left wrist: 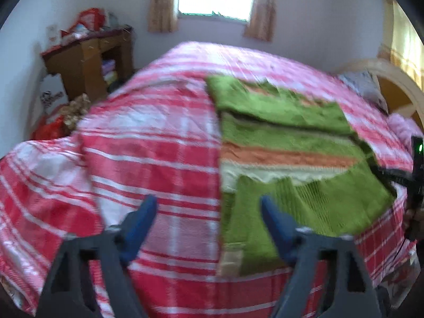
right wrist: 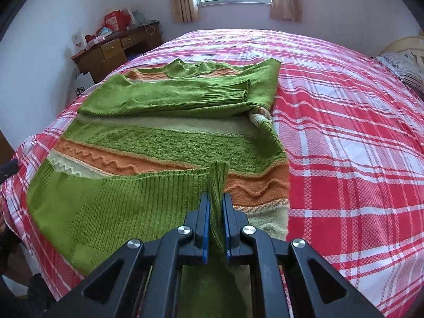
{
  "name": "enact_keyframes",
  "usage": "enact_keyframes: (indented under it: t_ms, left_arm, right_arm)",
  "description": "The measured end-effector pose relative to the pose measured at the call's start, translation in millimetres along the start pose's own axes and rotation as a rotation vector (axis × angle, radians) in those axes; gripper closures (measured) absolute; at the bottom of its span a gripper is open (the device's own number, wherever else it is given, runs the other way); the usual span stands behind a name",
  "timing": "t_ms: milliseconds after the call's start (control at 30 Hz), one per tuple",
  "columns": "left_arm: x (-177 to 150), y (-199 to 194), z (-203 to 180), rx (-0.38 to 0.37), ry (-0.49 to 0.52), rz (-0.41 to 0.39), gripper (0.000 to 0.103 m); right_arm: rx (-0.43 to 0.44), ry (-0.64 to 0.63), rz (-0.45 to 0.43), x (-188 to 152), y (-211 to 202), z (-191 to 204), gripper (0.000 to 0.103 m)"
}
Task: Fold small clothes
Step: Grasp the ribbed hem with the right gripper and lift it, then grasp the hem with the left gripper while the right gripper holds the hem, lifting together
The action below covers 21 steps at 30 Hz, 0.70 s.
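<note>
A green knitted sweater (right wrist: 164, 143) lay on the near side of a red plaid bed (right wrist: 344, 132). The right gripper (right wrist: 215, 212) pinched its ribbed hem, mid-fold. The left gripper (left wrist: 209, 212) hovered spread and empty beside the hem's left edge, likely needing to grip there.

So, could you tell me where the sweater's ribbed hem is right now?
In the right wrist view, the ribbed hem is at bottom centre, pinched in the right gripper over the plaid bedspread.

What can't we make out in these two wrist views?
- Left wrist view: motion blur smears the sweater; its knit pattern is unreadable.
- Left wrist view: the right tool is cut off by the right edge.
- Right wrist view: sweater fabric fills the gap between the tool's fingers, hiding the pads' contact.
- Desk clutter is too small to identify.
</note>
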<state>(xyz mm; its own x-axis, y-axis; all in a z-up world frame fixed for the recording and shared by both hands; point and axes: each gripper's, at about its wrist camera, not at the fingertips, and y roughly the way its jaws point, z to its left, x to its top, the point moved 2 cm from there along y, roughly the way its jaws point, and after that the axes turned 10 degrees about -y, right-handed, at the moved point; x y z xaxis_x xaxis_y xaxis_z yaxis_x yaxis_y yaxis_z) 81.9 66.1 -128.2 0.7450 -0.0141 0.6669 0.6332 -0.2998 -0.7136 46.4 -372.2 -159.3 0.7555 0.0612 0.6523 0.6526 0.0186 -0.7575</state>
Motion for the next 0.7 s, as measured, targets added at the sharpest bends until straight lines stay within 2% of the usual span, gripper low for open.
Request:
enact_keyframes:
  t_ms: [100, 167, 200, 267, 367, 467, 600, 667, 700]
  left_arm:
    - [-4, 16, -12, -0.023, 0.012, 0.031, 0.033]
    - [-5, 17, -18, -0.049, 0.014, 0.036, 0.048]
    - [-5, 14, -22, -0.059, 0.023, 0.031, 0.049]
    - [-5, 11, -28, -0.076, 0.038, 0.014, 0.049]
    - [-6, 17, -30, -0.127, 0.019, 0.043, 0.049]
    - [-9, 34, -24, -0.101, -0.022, 0.091, 0.049]
    - [-13, 30, -22, -0.133, -0.046, 0.074, 0.049]
    - [-16, 29, -24, -0.121, -0.032, 0.061, 0.068]
    - [-18, 29, -26, -0.1, -0.017, 0.05, 0.072]
  right_arm:
    - [-0.003, -0.001, 0.0, 0, 0, 1, 0.095]
    - [-0.001, 0.001, 0.0, 0, 0, 1, 0.095]
    - [0.0, 0.002, 0.0, 0, 0, 1, 0.095]
    - [0.002, 0.003, 0.0, -1, 0, 1, 0.095]
    - [0.001, 0.001, -0.001, -1, 1, 1, 0.095]
    - [0.003, 0.003, -0.002, -1, 1, 0, 0.095]
    - [0.004, 0.002, -0.007, -2, 2, 0, 0.095]
    - [0.003, 0.007, -0.009, -3, 2, 0, 0.095]
    - [0.004, 0.009, -0.01, -3, 2, 0, 0.095]
